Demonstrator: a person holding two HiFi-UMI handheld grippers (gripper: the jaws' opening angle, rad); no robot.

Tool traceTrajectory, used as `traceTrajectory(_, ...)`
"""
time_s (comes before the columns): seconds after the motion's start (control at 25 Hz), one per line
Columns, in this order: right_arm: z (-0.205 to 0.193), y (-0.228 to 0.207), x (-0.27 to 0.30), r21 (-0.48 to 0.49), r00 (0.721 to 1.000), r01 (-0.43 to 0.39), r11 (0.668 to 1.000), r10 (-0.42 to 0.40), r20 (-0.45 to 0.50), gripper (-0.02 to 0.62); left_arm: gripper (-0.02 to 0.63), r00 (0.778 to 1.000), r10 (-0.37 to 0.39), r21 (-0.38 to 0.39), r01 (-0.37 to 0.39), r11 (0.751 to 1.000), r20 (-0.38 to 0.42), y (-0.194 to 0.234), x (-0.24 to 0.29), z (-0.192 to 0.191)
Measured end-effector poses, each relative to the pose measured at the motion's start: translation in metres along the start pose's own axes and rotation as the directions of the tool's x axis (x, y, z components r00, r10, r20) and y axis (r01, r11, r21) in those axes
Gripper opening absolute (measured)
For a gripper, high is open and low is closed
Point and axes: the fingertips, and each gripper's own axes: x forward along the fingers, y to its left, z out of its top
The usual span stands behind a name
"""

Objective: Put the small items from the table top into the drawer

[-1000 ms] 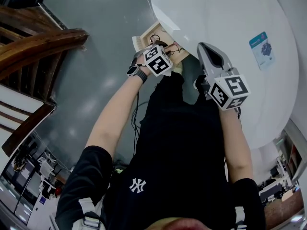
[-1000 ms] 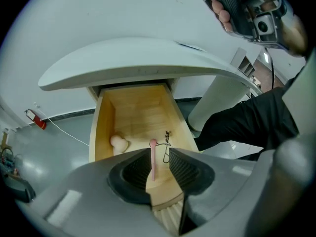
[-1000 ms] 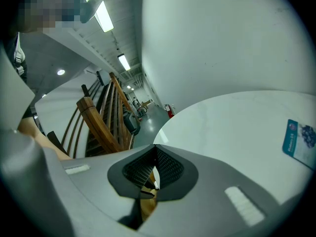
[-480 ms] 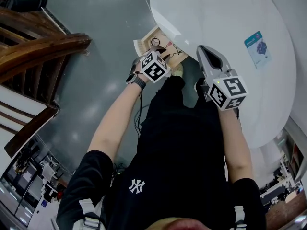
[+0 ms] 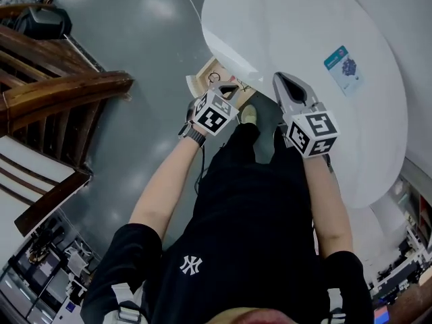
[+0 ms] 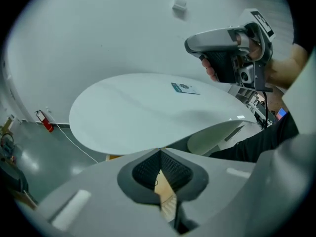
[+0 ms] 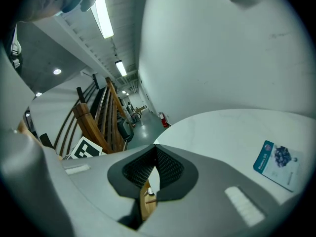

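Note:
A white round table [image 5: 304, 25] fills the upper right of the head view, with a blue card [image 5: 343, 66] lying on it. Under its near edge a wooden drawer [image 5: 202, 79] stands pulled out; small dark items lie in it, too small to name. My left gripper [image 5: 228, 90] hangs over the drawer, shut with nothing between its pads. My right gripper [image 5: 283, 79] sits beside the table edge, to the right of the drawer, also shut and empty. In the left gripper view the table [image 6: 148, 107], the card [image 6: 185, 88] and the right gripper [image 6: 227, 43] show. The card [image 7: 276, 164] lies right of the right gripper's shut jaws.
A wooden stair railing [image 5: 61, 93] runs along the left over the grey floor [image 5: 135, 32]. A red fire extinguisher [image 6: 44, 122] stands by the far wall. My legs and a shoe [image 5: 250, 113] are under the table edge below the drawer.
The left gripper has lifted away from the drawer toward me. The right gripper has risen a little. Both have stayed shut.

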Motion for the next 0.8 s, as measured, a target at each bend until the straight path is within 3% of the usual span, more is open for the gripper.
traceTrajectory(0.16,0.007,-0.010,-0.018,0.026,0.999,0.025,0.999,-0.025,0.033,0.026,0.000,0.999,-0.009,0.011,0.009,1.000,0.042,-0.015,-0.007,0.026)
traceTrajectory(0.36,0.016,-0.039,-0.050,0.061,0.989,0.115,0.991,-0.120,0.082,0.026,0.000,0.991,-0.067,0.068,0.059,0.996,0.117,-0.039,-0.005,0.081)
traceTrajectory(0.8,0.010,-0.123,-0.128,0.180,0.957,0.249,0.952,-0.270,0.104,0.028,0.000,0.974,-0.150,0.167,0.122,0.978,0.171,-0.107,0.047,0.188)
